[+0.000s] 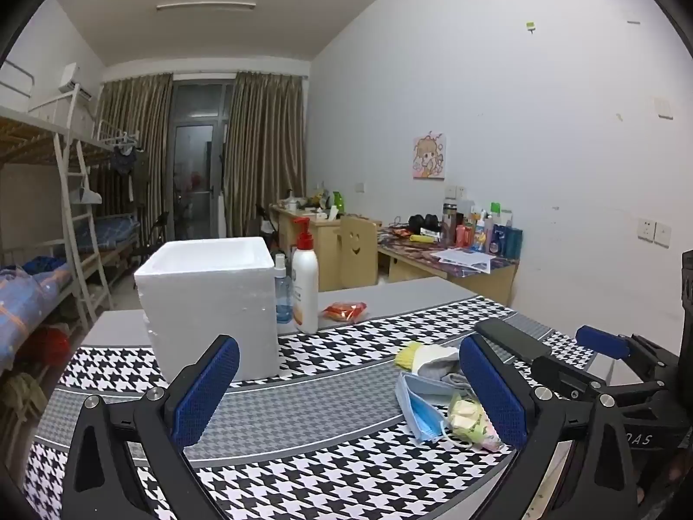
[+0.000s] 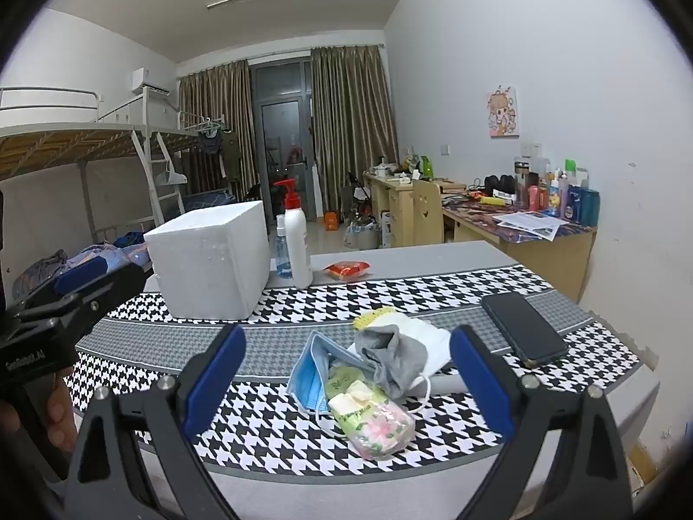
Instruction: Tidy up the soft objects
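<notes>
Nearest the right wrist camera, the right gripper (image 2: 346, 383) is seen with its jaws spread wide and nothing held between them, the blue pads (image 2: 214, 379) framing a small heap of soft things on the worktop (image 2: 268, 429), which is covered by a houndstooth cloth. At the near end of that heap a floral tissue pack (image 2: 377, 427) is seen, touching a blue face mask (image 2: 308, 375) at its 10 o'clock; a grey sock (image 2: 392, 353) is draped just behind the pack, over a white cloth (image 2: 426, 338) whose yellow-edged end points toward 12 o'clock. A dark phone (image 2: 522, 329) lies flat at 2 o'clock of the heap, apart from it. In the left wrist view, the left gripper (image 1: 346, 394) is likewise held with jaws wide apart and empty above bare cloth, the heap being found beside its right-hand pad at 3 o'clock. Farther back, at 11 o'clock of the heap, a white foam box (image 2: 208, 258) is set upright on the worktop, its top open in the left wrist view. Just beside the box at its 3 o'clock a small clear spray bottle (image 2: 282, 247) and a white pump bottle (image 2: 296, 236) with a red head are stood close together. A red snack packet (image 2: 346, 269) is laid near them at 3 o'clock, toward the far edge.
</notes>
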